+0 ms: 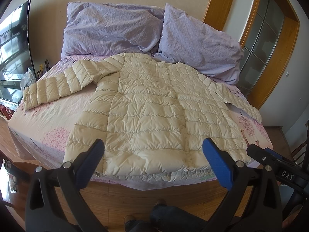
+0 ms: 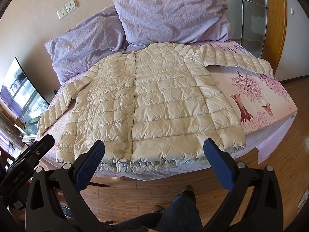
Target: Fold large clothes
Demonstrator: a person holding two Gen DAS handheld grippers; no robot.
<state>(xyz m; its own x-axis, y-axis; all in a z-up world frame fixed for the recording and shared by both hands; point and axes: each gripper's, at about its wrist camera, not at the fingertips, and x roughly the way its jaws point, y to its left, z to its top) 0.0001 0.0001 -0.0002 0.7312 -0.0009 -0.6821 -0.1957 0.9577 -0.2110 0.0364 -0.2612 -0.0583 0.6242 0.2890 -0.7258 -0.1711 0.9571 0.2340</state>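
Observation:
A cream quilted puffer jacket (image 1: 150, 104) (image 2: 154, 100) lies spread flat on the bed, hem toward me, both sleeves stretched out sideways. Its snap-button front faces up. My left gripper (image 1: 153, 148) hovers open above the hem, near the foot of the bed, holding nothing. My right gripper (image 2: 154, 150) is also open and empty, above the hem's middle. In the left wrist view the right gripper (image 1: 270, 156) shows at the right edge; in the right wrist view the left gripper (image 2: 34, 154) shows at the left.
Two lilac pillows (image 1: 146, 29) (image 2: 146, 21) lie at the head of the bed. The floral pink sheet (image 2: 260, 100) covers the mattress. A glass cabinet (image 1: 13, 54) stands left of the bed. A person's legs (image 2: 177, 212) stand on the wooden floor (image 2: 270, 174) at the bed's foot.

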